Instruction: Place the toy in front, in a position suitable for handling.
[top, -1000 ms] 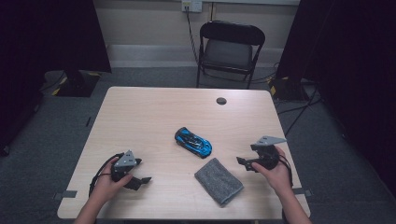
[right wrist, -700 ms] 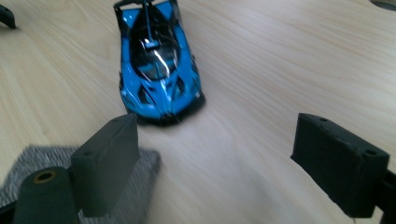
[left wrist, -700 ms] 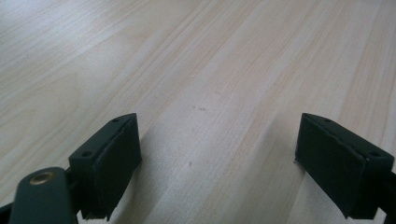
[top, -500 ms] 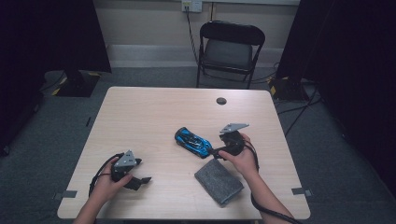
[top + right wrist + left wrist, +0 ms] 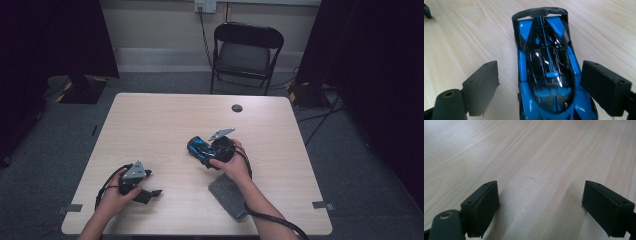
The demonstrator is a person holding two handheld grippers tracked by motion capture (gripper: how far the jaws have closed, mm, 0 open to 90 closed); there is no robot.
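The right gripper (image 5: 540, 85) straddles the blue toy race car (image 5: 546, 72) mid-tabletop (image 5: 150, 125), jaws apart; the left gripper (image 5: 540, 205) rests open near the front edge

The left tool (image 5: 150, 192) sits low at about seven o'clock, gripped in the left hand (image 5: 117, 192), its jaws spread wide and pointing toward three o'clock. The right tool (image 5: 205, 152) is near centre, right hand (image 5: 232, 165) behind it, forearm reaching in from five o'clock, jaws wide apart, aimed at ten o'clock.

The high view looks forward and down over the whole table (image 5: 160, 120). Each gripper view skims the tabletop closely; the right one shares the toy car (image 5: 546, 75) at frame centre.
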